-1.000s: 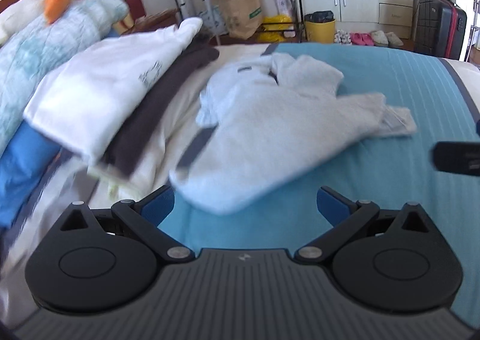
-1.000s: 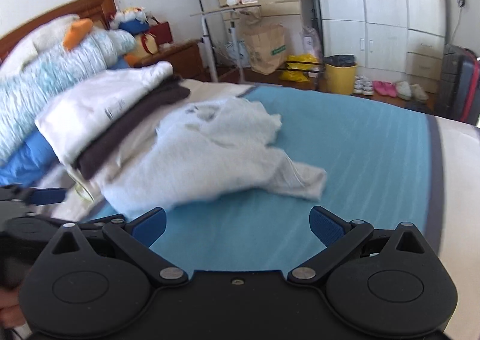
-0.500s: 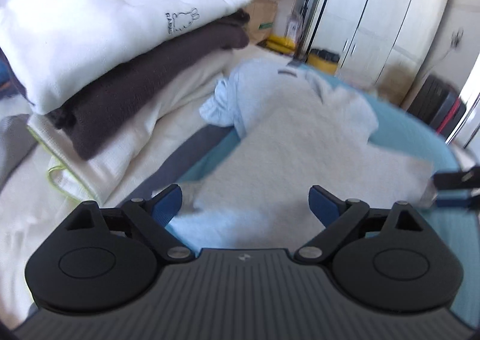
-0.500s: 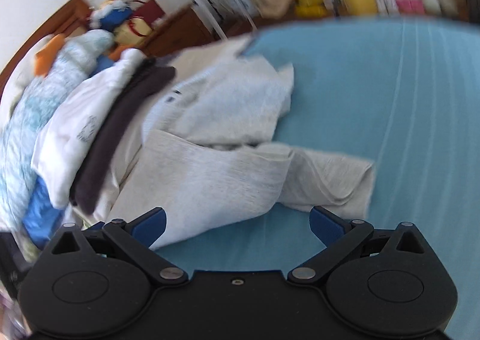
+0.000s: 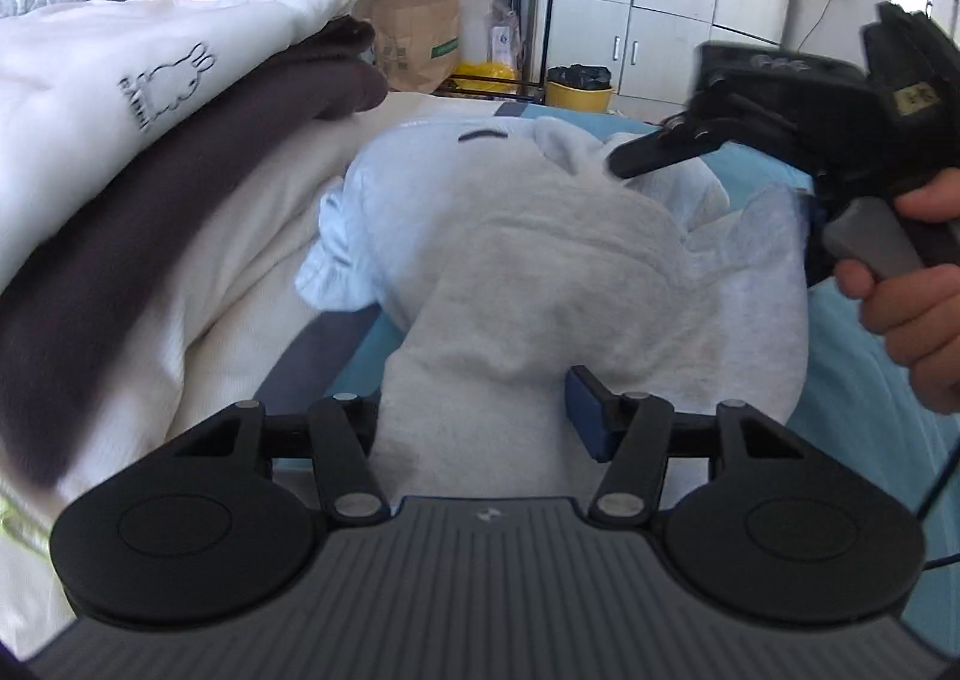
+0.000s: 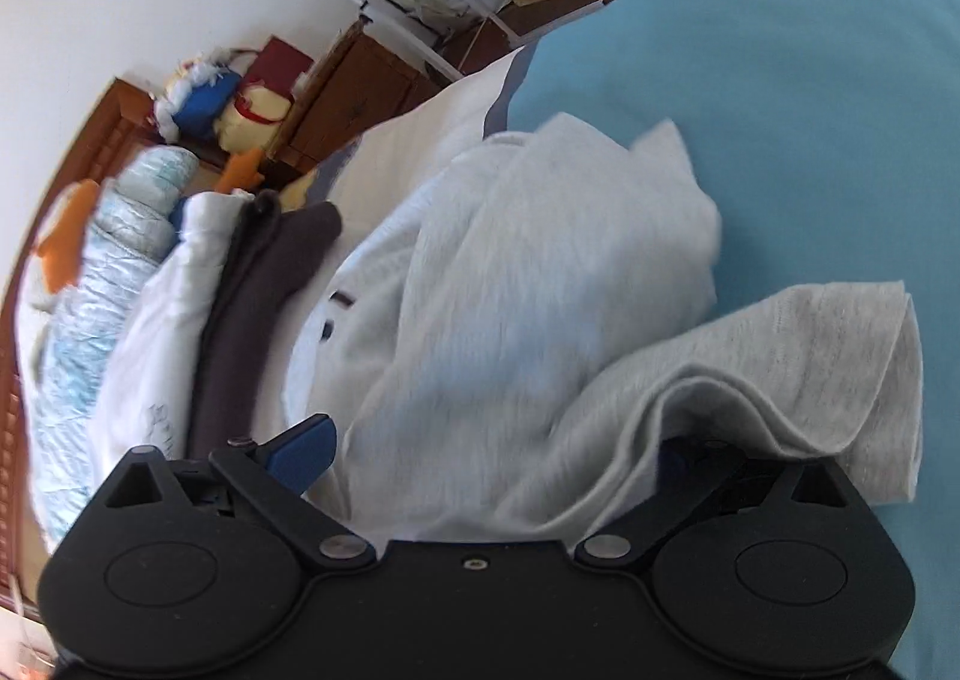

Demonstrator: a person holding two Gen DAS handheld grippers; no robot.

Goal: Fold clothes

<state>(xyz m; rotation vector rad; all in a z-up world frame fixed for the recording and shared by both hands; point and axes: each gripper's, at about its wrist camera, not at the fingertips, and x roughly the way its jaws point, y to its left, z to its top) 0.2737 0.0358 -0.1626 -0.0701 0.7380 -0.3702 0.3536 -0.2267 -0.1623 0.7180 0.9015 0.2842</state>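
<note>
left wrist view, left claw (image 5: 474, 410) parted around grey sweater (image 5: 570, 284) on bed (image 6: 780, 80), right claw (image 6: 492, 452) parted, sweater fold between, folded pile (image 5: 120, 140) beside

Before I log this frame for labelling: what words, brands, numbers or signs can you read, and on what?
Nothing reads clearly.
White top: rabbit drawing with small lettering beside it, too blurred.
Paper bag: green band and dark print, too small.
Right gripper: yellowish sticker on its body, characters blurred.
Grey garment: dark neck tag, no legible text.
</note>
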